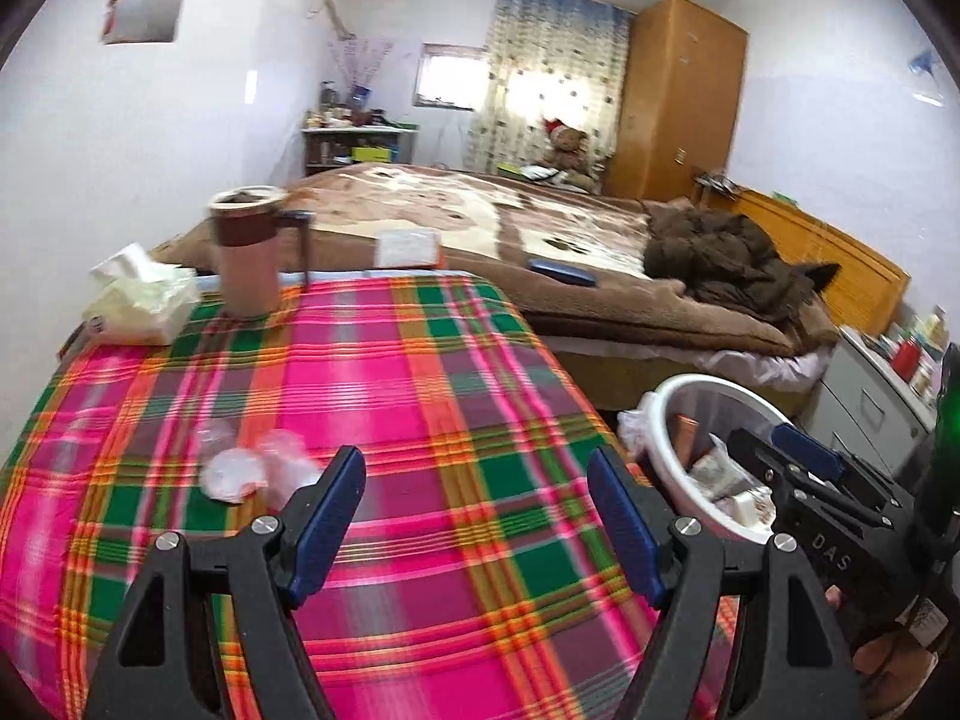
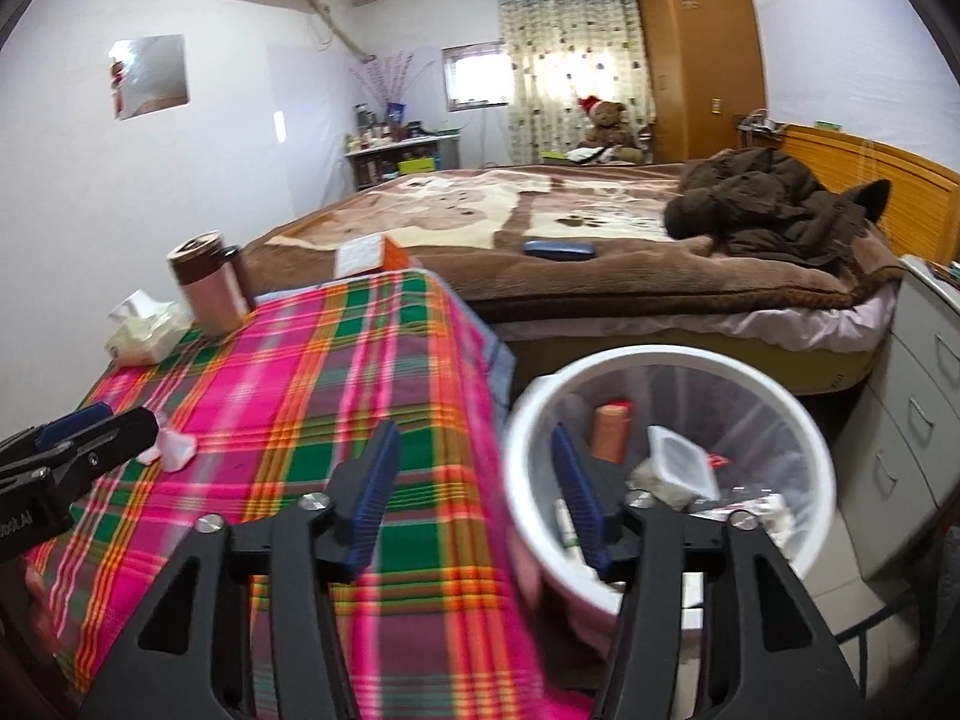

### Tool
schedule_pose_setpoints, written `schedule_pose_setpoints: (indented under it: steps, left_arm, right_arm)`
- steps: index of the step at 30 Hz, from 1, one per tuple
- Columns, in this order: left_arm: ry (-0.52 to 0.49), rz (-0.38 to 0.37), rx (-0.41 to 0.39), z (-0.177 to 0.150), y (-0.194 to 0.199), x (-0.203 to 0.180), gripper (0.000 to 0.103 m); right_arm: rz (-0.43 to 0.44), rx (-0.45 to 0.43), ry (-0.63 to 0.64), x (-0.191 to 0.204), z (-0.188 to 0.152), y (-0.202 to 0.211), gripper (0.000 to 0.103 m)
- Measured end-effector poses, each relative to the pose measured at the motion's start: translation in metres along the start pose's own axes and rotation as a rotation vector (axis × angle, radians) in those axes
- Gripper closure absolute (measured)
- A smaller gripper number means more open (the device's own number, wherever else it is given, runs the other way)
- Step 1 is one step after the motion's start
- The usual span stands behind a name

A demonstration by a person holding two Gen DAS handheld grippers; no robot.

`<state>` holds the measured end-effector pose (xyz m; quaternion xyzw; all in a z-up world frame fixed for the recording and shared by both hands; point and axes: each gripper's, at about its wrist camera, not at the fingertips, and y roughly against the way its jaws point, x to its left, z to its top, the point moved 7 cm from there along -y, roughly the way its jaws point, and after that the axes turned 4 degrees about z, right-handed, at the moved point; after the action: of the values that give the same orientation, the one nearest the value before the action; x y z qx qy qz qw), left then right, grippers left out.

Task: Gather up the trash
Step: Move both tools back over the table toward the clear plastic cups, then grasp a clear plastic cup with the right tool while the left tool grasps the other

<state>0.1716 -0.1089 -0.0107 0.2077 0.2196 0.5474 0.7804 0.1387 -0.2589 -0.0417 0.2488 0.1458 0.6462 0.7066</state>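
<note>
Plaid tablecloth (image 1: 420, 420) bears crumpled clear plastic wrappers (image 1: 252, 471).

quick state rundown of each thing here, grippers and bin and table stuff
left gripper: open, empty
right gripper: open, empty
trash bin: upright, part filled
crumpled wrappers: on the plaid tablecloth, not yet picked up
mug: upright
tissue pack: a tissue sticking out

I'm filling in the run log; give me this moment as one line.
task: collect trash | left gripper: open, empty | right gripper: open, empty | crumpled wrappers: on table | bin: holds trash
</note>
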Motion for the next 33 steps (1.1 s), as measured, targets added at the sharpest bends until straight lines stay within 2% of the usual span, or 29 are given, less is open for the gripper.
schedule_pose_setpoints:
  steps: [6,18,25,33]
  left_arm:
    - [0.055,0.088,-0.002,-0.006,0.007,0.051,0.024]
    - [0.126,0.182,0.041,-0.023,0.004,0.121,0.024]
    - [0.143,0.216,0.057,-0.03,0.002,0.147,0.024]
    - [0.136,0.205,0.082,-0.032,-0.007,0.162,0.024]
  right_arm:
    - [0.048,0.02,0.039,0.034,-0.003,-0.012,0.043]
    - [0.187,0.1,0.119,0.099,-0.015,-0.042,0.041]
    - [0.268,0.144,0.165,0.131,-0.021,-0.057,0.041]
    - [0.364,0.222,0.229,0.17,-0.027,-0.08,0.041]
